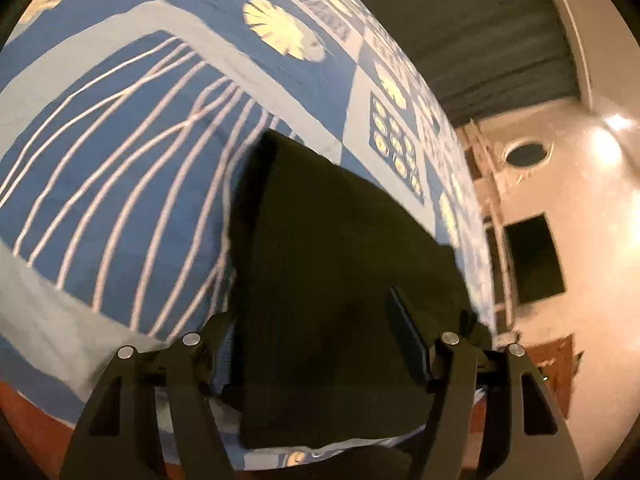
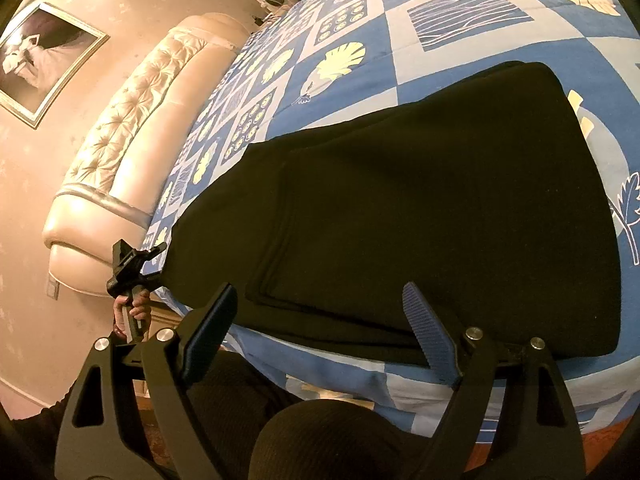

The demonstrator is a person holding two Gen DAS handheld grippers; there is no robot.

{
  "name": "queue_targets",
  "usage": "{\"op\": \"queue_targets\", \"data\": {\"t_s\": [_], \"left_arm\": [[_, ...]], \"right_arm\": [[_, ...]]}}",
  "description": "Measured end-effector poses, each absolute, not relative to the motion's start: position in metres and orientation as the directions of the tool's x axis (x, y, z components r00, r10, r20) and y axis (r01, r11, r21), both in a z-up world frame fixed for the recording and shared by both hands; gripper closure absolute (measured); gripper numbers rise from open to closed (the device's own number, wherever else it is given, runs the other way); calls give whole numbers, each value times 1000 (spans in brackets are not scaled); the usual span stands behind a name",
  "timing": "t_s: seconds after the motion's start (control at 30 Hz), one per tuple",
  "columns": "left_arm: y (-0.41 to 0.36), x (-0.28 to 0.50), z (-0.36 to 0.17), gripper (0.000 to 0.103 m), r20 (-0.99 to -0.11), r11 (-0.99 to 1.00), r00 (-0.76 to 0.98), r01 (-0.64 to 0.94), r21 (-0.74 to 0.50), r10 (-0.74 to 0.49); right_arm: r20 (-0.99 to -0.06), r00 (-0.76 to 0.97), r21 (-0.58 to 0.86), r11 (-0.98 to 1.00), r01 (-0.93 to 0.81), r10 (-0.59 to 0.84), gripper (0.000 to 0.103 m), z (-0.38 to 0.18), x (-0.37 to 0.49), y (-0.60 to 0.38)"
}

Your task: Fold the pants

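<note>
Blue patchwork bedspread (image 2: 440, 56), printed with pale leaves and white stripes, covers the bed under both my tools. Black pants (image 2: 420, 216) lie folded flat on it near the edge closest to me, a wide dark slab with layered hems showing at the near side. A cream tufted headboard (image 2: 132, 128) stands against the wall at the bed's far end, with a framed picture (image 2: 44, 60) above it. My right gripper (image 2: 320, 320) hovers over the near edge of the pants, fingers spread wide and holding nothing. My left gripper (image 1: 316, 344) sits at the pants' other end with its jaws apart too, the cloth lying between them; whether they pinch it, I cannot tell.
</note>
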State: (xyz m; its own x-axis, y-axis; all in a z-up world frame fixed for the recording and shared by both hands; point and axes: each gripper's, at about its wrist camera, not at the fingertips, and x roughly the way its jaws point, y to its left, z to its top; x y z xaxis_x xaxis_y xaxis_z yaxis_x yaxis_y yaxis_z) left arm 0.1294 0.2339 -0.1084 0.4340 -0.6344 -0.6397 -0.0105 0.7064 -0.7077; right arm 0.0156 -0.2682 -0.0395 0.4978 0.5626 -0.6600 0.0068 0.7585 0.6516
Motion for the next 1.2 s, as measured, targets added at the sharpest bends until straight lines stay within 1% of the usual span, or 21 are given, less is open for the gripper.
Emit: {"op": "queue_targets", "data": {"t_s": [0.07,0.17,0.2,0.3,0.4,0.47,0.5,0.53,0.6,0.7,0.8,0.9,1.0,1.03,1.2], "left_arm": [[228,130,-107,37,-660,732,429,5,-681,-617],[235,130,-112,38,-634,695,432,-20,-718,-642],[236,130,-112,42,-633,693,434,-28,-721,-641],[230,132,-115,73,-650,698,416,-50,-715,-636],[222,130,-112,73,-671,729,413,-24,-685,-616],[221,127,-103,73,-656,721,433,-20,-692,-618],[222,124,-96,77,-637,708,451,-18,-706,-625],[221,122,-90,83,-627,702,464,-15,-712,-626],[216,117,-71,84,-607,697,487,5,-717,-628],[191,108,-27,84,-560,686,503,96,-721,-658],[148,101,15,84,-533,684,494,192,-704,-687],[93,96,45,84,-520,675,464,276,-685,-717],[37,91,55,85,-539,675,418,332,-659,-731],[6,90,57,85,-554,676,390,362,-642,-736],[-95,85,33,86,-635,697,303,430,-575,-711]], "right_arm": [[-658,498,654,756,5,565,18,-39,15,-269],[-650,496,665,747,5,575,18,-40,16,-269],[-645,495,673,740,7,582,18,-41,17,-269],[-645,493,674,739,5,584,18,-40,17,-265],[-644,494,673,740,4,584,18,-40,16,-264],[-642,496,676,737,6,585,18,-39,16,-266],[-641,498,677,736,7,584,18,-38,16,-266],[-639,501,678,735,8,584,18,-38,16,-266],[-634,507,681,733,7,584,18,-35,16,-268],[-622,522,685,729,3,583,18,-29,16,-271],[-607,540,692,722,-2,583,18,-21,15,-276],[-601,558,689,724,-1,573,18,-16,16,-281],[-587,570,703,711,6,576,18,-14,16,-286],[-586,574,703,711,10,572,18,-13,17,-289],[-580,603,711,702,47,547,18,-15,17,-306]]}}
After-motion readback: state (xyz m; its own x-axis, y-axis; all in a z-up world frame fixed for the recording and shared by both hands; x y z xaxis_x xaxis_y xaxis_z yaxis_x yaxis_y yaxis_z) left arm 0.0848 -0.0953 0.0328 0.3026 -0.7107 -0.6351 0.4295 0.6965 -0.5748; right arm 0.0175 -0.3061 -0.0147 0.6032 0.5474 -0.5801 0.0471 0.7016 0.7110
